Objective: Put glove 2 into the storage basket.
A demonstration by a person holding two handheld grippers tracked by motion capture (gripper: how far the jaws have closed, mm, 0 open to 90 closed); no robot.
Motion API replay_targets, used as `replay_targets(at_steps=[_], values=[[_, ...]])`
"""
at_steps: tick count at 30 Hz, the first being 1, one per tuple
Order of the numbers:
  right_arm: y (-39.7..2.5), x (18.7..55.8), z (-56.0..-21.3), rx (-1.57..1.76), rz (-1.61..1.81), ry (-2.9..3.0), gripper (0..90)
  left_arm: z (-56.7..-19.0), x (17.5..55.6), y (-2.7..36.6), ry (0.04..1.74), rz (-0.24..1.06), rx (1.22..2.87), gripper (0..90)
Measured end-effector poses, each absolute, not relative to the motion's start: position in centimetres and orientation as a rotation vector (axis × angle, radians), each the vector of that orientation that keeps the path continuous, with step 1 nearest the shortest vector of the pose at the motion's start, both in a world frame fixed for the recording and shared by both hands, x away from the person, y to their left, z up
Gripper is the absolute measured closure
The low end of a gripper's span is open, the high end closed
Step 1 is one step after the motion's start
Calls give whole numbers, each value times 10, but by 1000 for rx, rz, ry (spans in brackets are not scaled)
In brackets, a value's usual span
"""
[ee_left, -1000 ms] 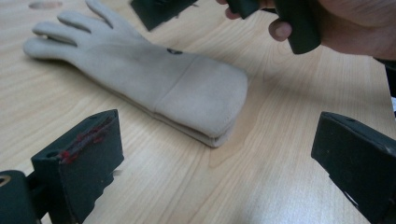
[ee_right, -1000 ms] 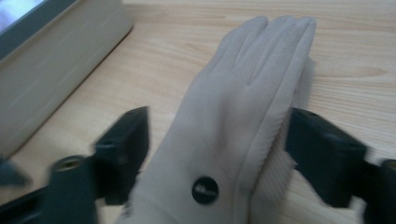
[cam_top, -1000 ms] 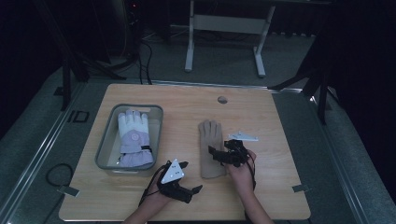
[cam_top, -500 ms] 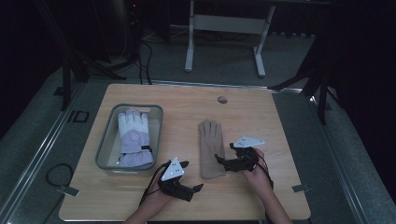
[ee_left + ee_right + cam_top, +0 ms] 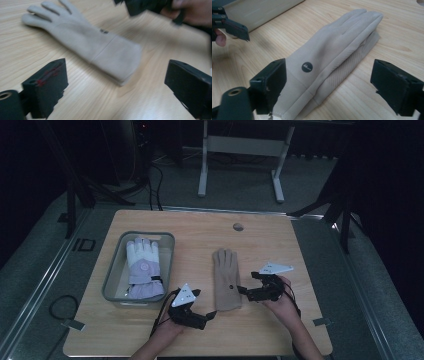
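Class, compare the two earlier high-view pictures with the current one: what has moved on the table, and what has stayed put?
The right gripper has drawn back from over the beige glove toward the glove's right edge, jaws open and holding nothing. The left gripper stays open near the glove's cuff. The beige glove, the white glove and its grey bin have not moved.

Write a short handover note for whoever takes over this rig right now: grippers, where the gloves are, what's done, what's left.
Left gripper: open, holding nothing, low on the table near the cuff of the beige glove.
Right gripper: open, holding nothing, at the beige glove's right edge, jaws on either side of its cuff end in the right gripper view.
White and lilac glove: lies in the grey bin on the left.
Done: one glove binned.
Left: the beige glove lies flat on the table, not yet gripped; it probably goes into the bin too.
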State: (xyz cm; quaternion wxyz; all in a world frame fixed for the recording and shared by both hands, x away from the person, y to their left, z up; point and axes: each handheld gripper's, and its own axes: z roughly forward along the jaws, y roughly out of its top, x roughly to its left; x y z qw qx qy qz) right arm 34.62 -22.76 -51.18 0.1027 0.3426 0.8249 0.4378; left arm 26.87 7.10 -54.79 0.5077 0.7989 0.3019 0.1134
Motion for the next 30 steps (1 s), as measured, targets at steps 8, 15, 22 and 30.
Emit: replay_targets(at_steps=[8, 15, 22, 30], values=[[-232, 366, -498, 1009, 1302, 2374, 298, -546, 269, 64, 614, 248, 1971, 150], [-224, 394, -488, 1032, 1354, 2359, 350, -542, 279, 54, 531, 202, 1996, 225], [-210, 422, -501, 1131, 1349, 2394, 349, -539, 288, 36, 511, 185, 2042, 256], [-196, 439, -529, 1254, 1251, 2459, 323, -543, 297, 22, 488, 187, 2102, 260]])
